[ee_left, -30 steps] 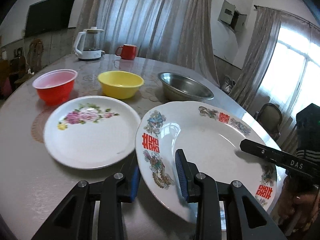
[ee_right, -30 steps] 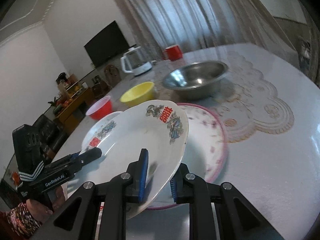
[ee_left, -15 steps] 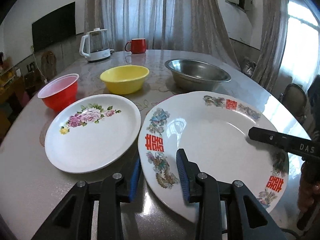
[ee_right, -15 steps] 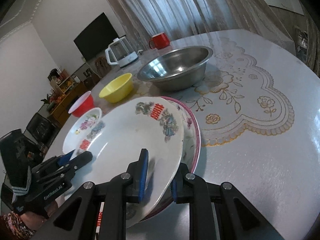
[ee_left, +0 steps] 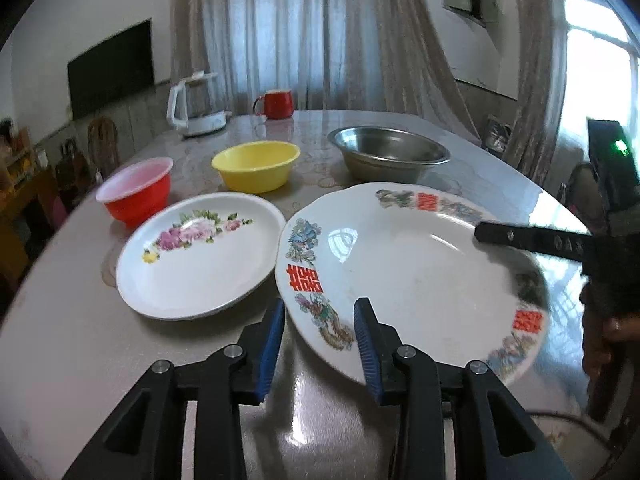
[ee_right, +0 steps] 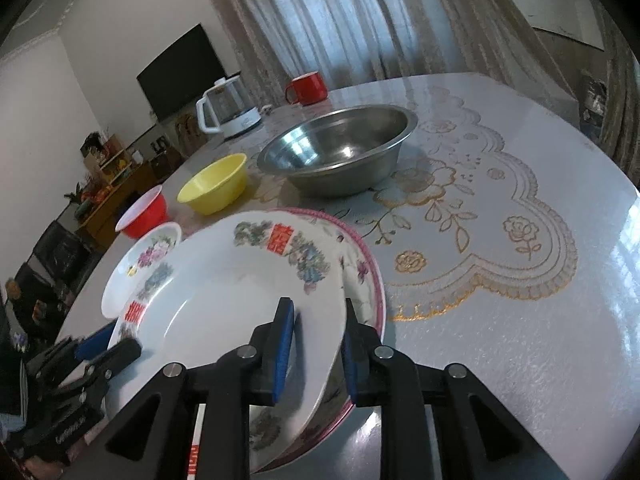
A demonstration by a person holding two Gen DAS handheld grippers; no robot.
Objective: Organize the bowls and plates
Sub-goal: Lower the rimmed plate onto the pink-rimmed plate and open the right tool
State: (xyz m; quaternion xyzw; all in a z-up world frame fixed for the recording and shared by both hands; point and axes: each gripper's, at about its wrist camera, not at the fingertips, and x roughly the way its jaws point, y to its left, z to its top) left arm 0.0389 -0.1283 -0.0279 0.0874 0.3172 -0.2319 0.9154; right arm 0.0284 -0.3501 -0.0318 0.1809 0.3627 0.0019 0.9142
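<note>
A large white plate with red characters [ee_left: 420, 272] lies on a pink-rimmed plate [ee_right: 368, 268], slightly tilted. My left gripper [ee_left: 320, 308] is shut on its near-left rim, one pad under the edge and one on top. My right gripper [ee_right: 318, 312] straddles the opposite rim. Its jaws are opening, and the rim still stands between the pads. A white flower plate [ee_left: 200, 256] lies to the left. Behind are a red bowl [ee_left: 136, 192], a yellow bowl [ee_left: 256, 164] and a steel bowl [ee_left: 392, 156].
A white kettle [ee_left: 196, 108] and a red mug [ee_left: 276, 104] stand at the far end of the table. A lace mat [ee_right: 480, 240] covers the right part of the tabletop. A person's hand [ee_left: 612, 320] holds the right gripper's handle at the table edge.
The character plate has come down from a raised tilt onto the pink-rimmed plate. Both grippers moved with it, and the left one rolled more level. The right jaws have spread slightly.
</note>
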